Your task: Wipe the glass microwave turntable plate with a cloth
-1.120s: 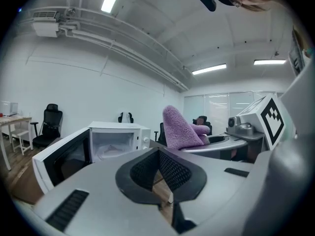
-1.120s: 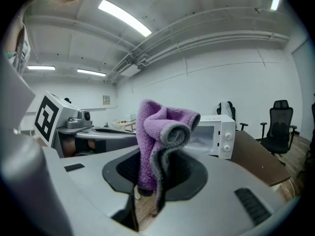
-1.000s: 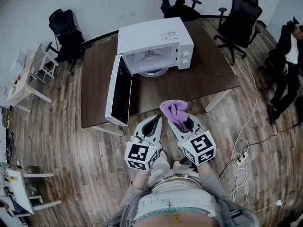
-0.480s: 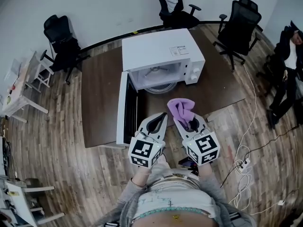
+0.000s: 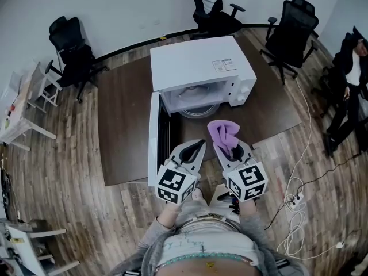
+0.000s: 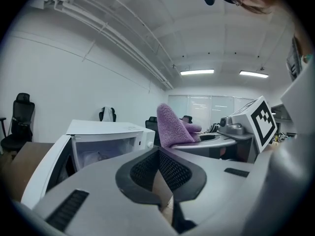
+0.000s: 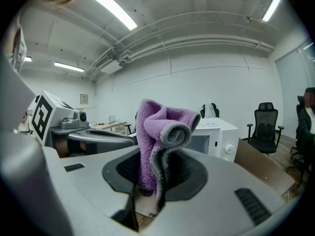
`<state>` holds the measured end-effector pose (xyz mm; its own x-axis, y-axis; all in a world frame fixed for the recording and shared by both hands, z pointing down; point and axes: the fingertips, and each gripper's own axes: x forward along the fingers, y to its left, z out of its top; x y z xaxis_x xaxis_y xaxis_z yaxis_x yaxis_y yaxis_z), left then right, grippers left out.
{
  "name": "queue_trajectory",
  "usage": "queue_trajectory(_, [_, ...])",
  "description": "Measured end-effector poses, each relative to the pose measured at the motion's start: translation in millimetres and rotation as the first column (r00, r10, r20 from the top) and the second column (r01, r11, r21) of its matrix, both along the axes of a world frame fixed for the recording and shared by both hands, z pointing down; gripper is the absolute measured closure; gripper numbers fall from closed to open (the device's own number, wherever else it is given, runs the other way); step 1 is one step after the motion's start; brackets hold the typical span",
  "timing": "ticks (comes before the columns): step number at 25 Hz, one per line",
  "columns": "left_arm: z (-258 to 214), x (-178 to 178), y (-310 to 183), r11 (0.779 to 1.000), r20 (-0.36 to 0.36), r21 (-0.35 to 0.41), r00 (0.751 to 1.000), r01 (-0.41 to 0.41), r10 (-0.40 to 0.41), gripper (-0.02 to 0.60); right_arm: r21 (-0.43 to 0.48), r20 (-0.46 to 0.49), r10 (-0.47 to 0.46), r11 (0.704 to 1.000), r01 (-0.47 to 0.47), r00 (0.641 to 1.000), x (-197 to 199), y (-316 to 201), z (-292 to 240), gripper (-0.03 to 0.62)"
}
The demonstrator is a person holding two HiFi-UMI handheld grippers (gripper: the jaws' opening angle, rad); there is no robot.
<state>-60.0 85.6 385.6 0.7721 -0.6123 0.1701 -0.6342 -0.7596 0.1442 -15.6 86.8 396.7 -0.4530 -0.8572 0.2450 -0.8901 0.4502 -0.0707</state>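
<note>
Ahead of your right gripper (image 5: 231,149), clamped on the purple cloth (image 5: 223,132), the microwave (image 5: 198,65) stands with its door (image 5: 153,140) swung open and the plate (image 5: 199,109) lying inside. Your left gripper (image 5: 198,145), just beside the right, is closed on nothing. You look to be on the approach; wiping hasn't begun. Next, carry the cloth forward into the microwave and press it flat on the plate, steadying the rim with the left if it turns.
</note>
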Motion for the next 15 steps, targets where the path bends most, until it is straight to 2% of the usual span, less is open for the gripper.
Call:
queue_trajectory(7, [11.9, -7.8, -38.5, 0.997, 0.008, -0.043, 0.998, 0.067, -0.067, 0.574, -0.015, -0.008, -0.074, 0.997, 0.074, 0.997, -7.8, -42.0, 5.0, 0.482])
queue_trajectory(15, [-2.7, 28.7, -106.1, 0.993, 0.004, -0.026, 0.993, 0.116, -0.115, 0.574, -0.009, 0.008, -0.126, 0.992, 0.126, 0.992, 27.2, -112.0, -7.7, 0.482])
